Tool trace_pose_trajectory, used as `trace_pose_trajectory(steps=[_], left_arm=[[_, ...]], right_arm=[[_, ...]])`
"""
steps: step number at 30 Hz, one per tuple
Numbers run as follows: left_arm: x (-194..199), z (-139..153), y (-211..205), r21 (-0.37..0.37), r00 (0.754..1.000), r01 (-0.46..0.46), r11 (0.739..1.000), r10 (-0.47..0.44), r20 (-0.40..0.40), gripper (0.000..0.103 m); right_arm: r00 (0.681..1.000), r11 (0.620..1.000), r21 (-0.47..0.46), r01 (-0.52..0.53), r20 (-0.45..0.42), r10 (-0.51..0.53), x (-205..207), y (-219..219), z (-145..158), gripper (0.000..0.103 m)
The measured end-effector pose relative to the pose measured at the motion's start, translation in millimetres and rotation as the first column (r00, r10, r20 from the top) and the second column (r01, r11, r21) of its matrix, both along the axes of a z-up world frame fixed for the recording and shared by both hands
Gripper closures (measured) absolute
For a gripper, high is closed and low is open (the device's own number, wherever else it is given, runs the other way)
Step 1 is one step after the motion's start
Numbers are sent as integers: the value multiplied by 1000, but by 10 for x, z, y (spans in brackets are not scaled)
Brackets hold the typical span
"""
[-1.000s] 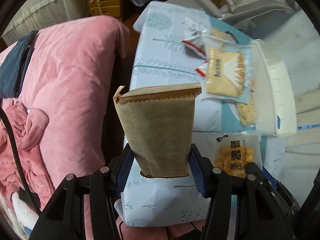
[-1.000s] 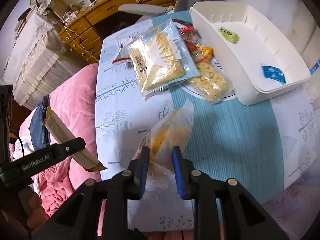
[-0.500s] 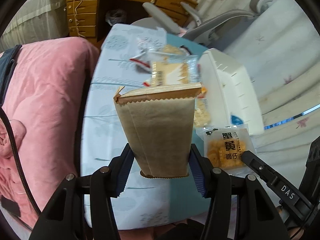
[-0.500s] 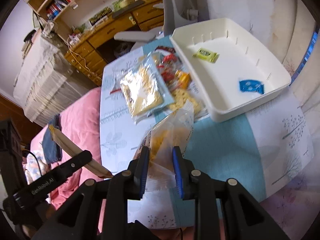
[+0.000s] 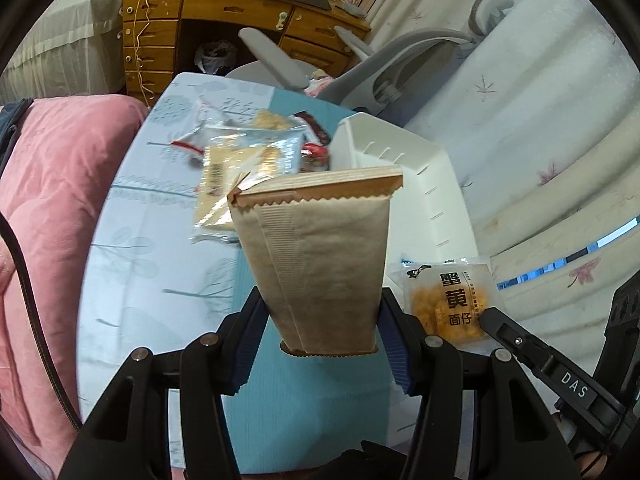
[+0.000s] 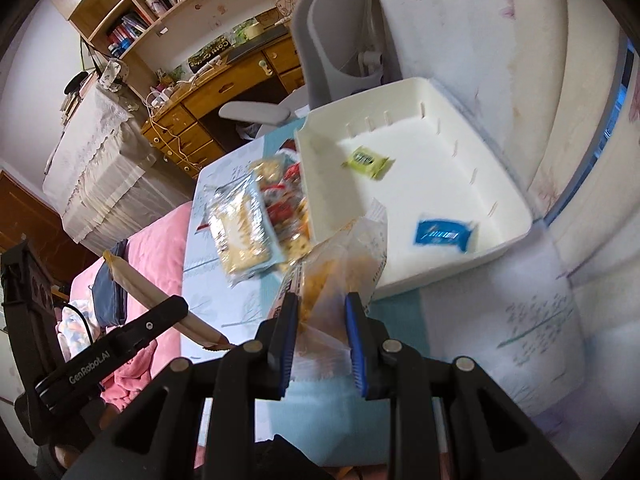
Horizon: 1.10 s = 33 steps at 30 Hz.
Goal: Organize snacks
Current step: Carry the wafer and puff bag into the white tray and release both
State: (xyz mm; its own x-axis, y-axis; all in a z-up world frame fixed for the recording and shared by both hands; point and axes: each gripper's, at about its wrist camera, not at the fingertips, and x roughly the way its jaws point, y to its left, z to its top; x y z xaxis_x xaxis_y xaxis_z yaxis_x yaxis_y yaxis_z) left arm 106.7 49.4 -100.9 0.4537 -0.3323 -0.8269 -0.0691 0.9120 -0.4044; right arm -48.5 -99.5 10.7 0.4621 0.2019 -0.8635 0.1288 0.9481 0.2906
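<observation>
Compared with a second ago, both grippers have risen and travelled toward the white tray, and the view now takes in more of the room beyond the table. The left gripper (image 5: 326, 342) stays partly closed on a flat brown kraft-paper snack pouch with a zigzag-cut top (image 5: 320, 256), its blue pads pressing the pouch's lower edges; the pouch stands upright above the teal stripe of the cloth. The right gripper (image 6: 322, 332) stays clamped tight on a clear plastic bag of orange-yellow snacks (image 6: 344, 248), which now hangs just before the near rim of the white rectangular plastic tray (image 6: 508, 248) instead of over the open cloth.

A pink plush blanket (image 5: 52, 200) lies left of the table. The table carries a pale blue cloth printed with trees (image 5: 136, 240). A heap of clear and red snack packets (image 6: 256, 208) lies on it, touching the tray's left wall. Inside the tray lie a small yellow-green sachet (image 6: 366, 162) toward the far side and a small blue sachet (image 6: 444, 234) nearer the right. Beyond the table stand a wooden desk with drawers (image 5: 160, 40), a grey office chair (image 6: 340, 52) and a wooden bookshelf (image 6: 160, 4).
</observation>
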Motion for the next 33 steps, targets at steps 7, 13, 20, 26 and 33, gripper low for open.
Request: trace_pose_trajectory(steps=[7, 13, 20, 26, 33], left_arm=[[199, 3, -512, -21, 999, -42, 999, 43, 32, 50], [364, 10, -912, -24, 997, -44, 999, 45, 61, 50], [544, -13, -1313, -11, 996, -31, 999, 32, 88, 48], [531, 27, -1388, -1, 991, -68, 998, 68, 119, 27], [441, 16, -1274, 25, 990, -118, 993, 115, 85, 25]], right_arm=[[998, 997, -42, -59, 27, 60, 257, -475, 81, 79], [992, 989, -104, -101, 61, 108, 418, -826, 162, 79], [988, 984, -122, -127, 73, 136, 565, -1137, 150, 78], [984, 988, -82, -134, 102, 142, 585, -1263, 150, 76], [985, 987, -40, -156, 72, 158, 596, -1208, 81, 75]])
